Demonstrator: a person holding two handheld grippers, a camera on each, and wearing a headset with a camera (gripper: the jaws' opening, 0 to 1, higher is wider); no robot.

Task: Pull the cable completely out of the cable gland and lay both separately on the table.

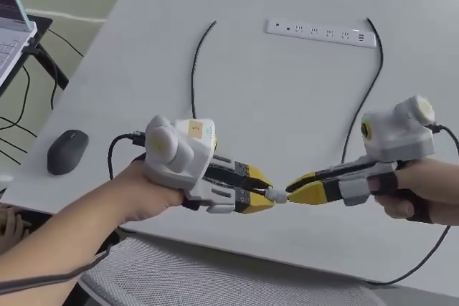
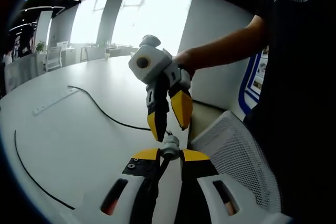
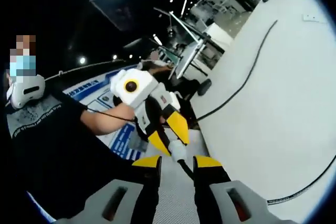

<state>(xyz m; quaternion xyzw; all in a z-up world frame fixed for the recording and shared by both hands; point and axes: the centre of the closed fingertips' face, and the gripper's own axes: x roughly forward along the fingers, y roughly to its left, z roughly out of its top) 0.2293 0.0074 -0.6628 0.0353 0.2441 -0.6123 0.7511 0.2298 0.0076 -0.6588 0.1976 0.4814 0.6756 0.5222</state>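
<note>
Clamping the grey cable gland (image 1: 275, 195) in the yellow tips of the left gripper (image 1: 269, 191), with the jaws drawn in just to the gland's width. Meeting it nose to nose with the right gripper (image 1: 290, 190), with jaws narrow and tapering to a point right against the gland; not possible to tell whether pinching anything. Catching, in the right gripper view, the thin black cable (image 3: 185, 171) leaving the gland and running back between that gripper's own jaws, close along one inner face. Catching, in the left gripper view, the right gripper head-on just ahead of the gland, with its two tips standing slightly apart. Taking in, from the head view, the left hand (image 1: 140, 195) wrapping the left gripper's white body and the right hand (image 1: 419, 190) behind the right one. Hovering both over the near edge of the white table (image 1: 287, 98), with a mesh chair seat (image 1: 186, 274) below the jaws. Seeing, farther out beyond the tips, a loose black cord (image 1: 193, 69) and then a white power strip (image 1: 320, 32). Seeing, off to the left of the left gripper, a dark mouse (image 1: 67, 151) and, beyond it, a laptop corner (image 1: 8, 23). Looking past everything in the left gripper view to bright windows (image 2: 147, 19) and ceiling lights in an open office.
</note>
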